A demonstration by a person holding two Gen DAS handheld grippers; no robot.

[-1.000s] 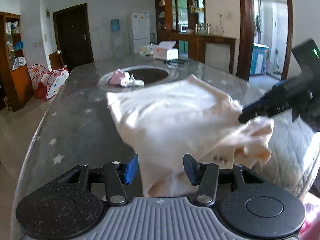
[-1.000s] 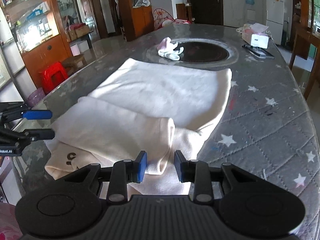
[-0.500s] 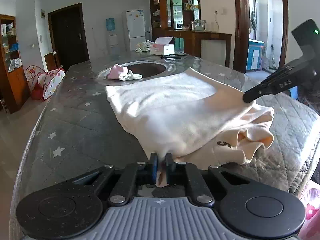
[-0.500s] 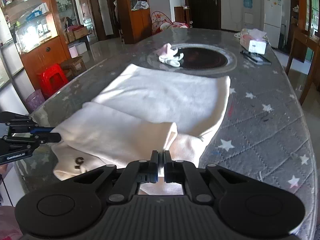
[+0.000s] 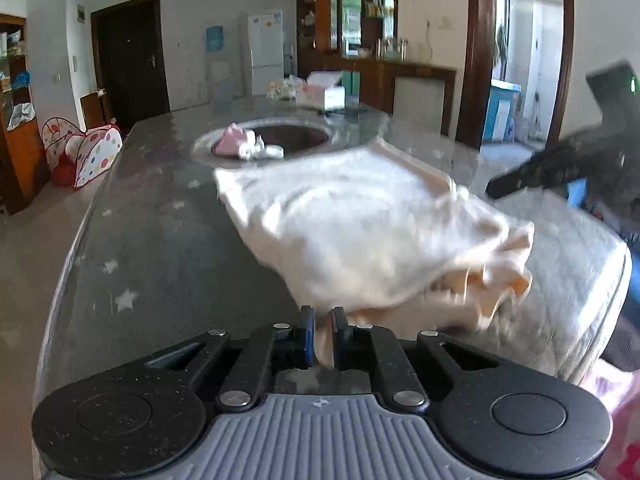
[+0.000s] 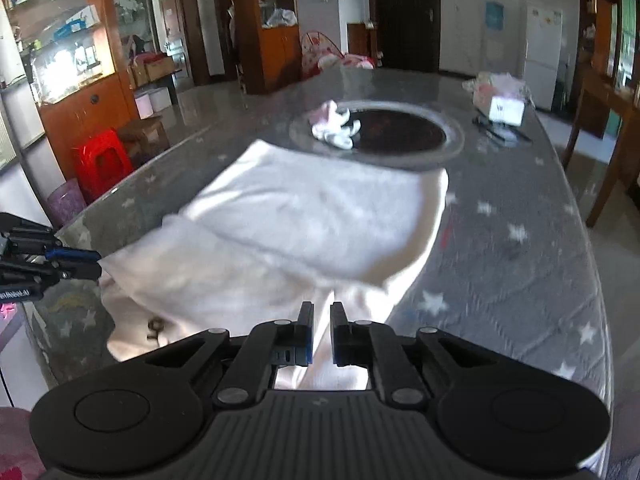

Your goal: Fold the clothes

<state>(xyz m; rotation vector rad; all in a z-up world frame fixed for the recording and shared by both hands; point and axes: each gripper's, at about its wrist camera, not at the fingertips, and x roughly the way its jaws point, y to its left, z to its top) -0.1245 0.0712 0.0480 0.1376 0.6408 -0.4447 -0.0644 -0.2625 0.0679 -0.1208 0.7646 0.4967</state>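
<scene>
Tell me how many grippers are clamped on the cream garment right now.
2: the left gripper pinches the cream garment at its near left corner, the right gripper at its near right edge.

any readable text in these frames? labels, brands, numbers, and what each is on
Nothing reads cleanly; both views are motion-blurred.
Dark mark on the cream garment: one or two characters, unreadable.
White lettering on the left gripper body at the right wrist view's left edge: blurred, unreadable.
Dark print on the tissue box face: too small to read.
Stickers on the white fridge door: too small to read.
</scene>
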